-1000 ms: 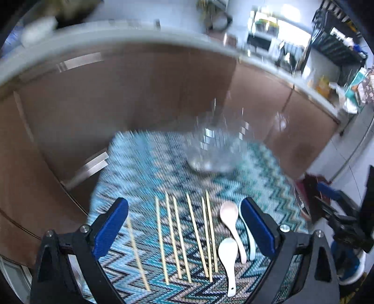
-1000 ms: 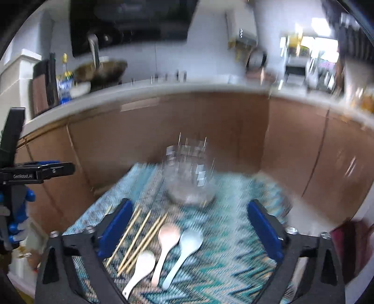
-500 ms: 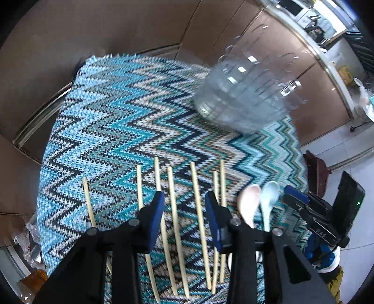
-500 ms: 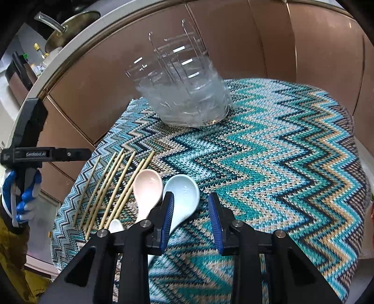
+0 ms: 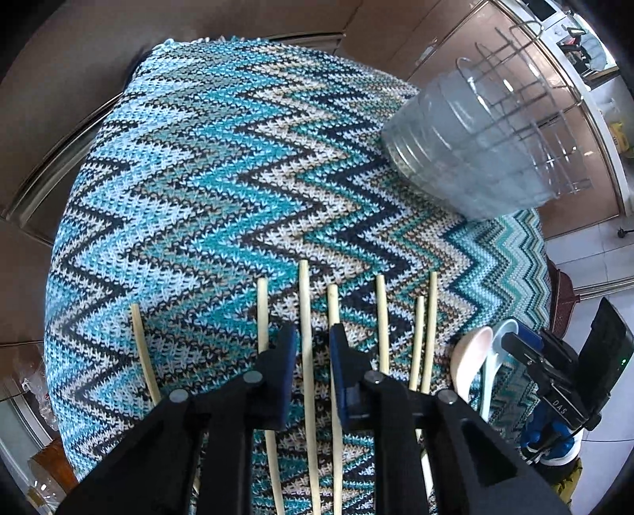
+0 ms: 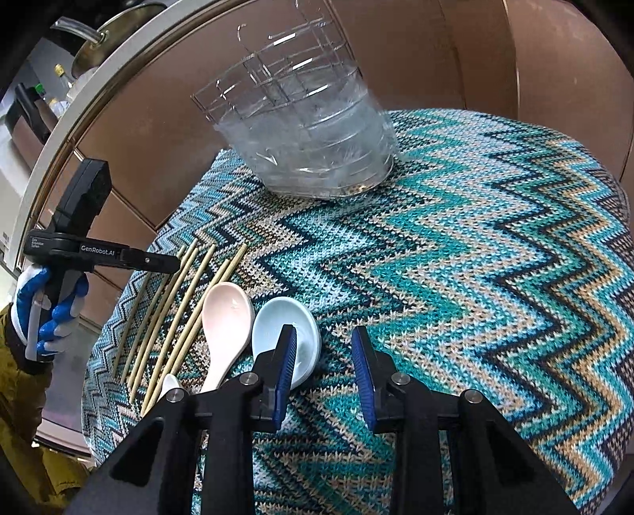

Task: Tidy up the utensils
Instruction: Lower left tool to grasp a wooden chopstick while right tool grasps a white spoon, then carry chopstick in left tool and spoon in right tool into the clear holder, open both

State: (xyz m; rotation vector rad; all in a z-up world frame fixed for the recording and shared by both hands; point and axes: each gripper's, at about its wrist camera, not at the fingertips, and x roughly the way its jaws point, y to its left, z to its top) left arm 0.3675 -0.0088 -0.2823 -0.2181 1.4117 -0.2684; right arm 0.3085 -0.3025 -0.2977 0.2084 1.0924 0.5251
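Left hand-held gripper (image 5: pixel 313 348) narrowed, straddling chopstick (image 5: pixel 304 317), contact unclear; should pinch squarely. Right hand-held gripper (image 6: pixel 323 348) narrow, nothing between pads.

We are looking at a home kitchen. In the upper left of the right wrist view, a pale countertop (image 6: pixel 79 103) is curving above brown cabinet doors (image 6: pixel 158 130), with a lidded pan (image 6: pixel 115 27) and bottles (image 6: pixel 63 79) sitting on it. In the upper right of the left wrist view, more cabinets (image 5: pixel 443 35) are running under a counter. A zigzag knitted cloth (image 5: pixel 206 166) is covering the desk, and white floor tiles (image 5: pixel 586 253) are showing at right.
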